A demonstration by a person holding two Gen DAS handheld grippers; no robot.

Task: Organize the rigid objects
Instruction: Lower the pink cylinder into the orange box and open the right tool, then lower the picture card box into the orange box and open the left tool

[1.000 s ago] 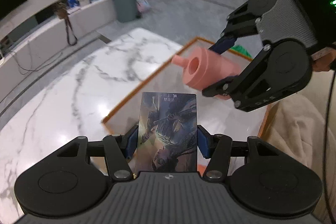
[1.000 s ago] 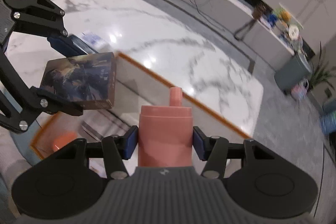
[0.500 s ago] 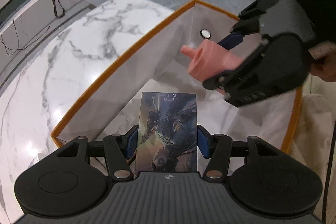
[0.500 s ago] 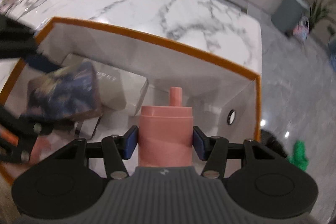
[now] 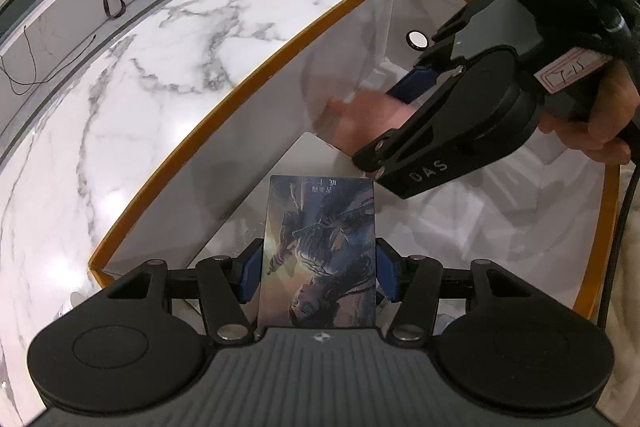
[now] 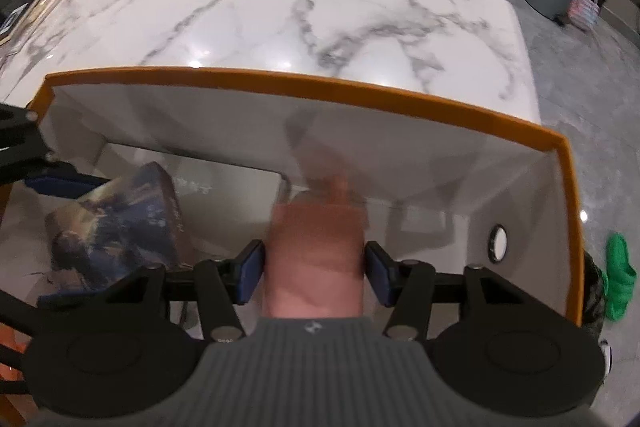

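My left gripper (image 5: 318,281) is shut on a flat box with a dark illustrated cover (image 5: 320,251), held low inside a white bin with an orange rim (image 5: 256,79). From the right wrist view the same illustrated box (image 6: 120,223) shows at the left, between the left gripper's blue pads. My right gripper (image 6: 314,267) is shut on a pink cylinder with a narrow neck (image 6: 316,247), blurred by motion, also down inside the bin (image 6: 280,85). In the left wrist view the pink cylinder (image 5: 364,115) shows as a smear beside the right gripper's black linkage.
A flat white box (image 5: 312,155) lies on the bin floor under both grippers. The bin stands on a white marble table (image 5: 120,99). A hand (image 5: 592,123) grips the right tool. A green item (image 6: 620,275) lies on the floor past the bin's right wall.
Both grippers have come down from above the bin's rim into the bin, carrying their objects. The right gripper rolled as it sank, and the pink cylinder now blurs.
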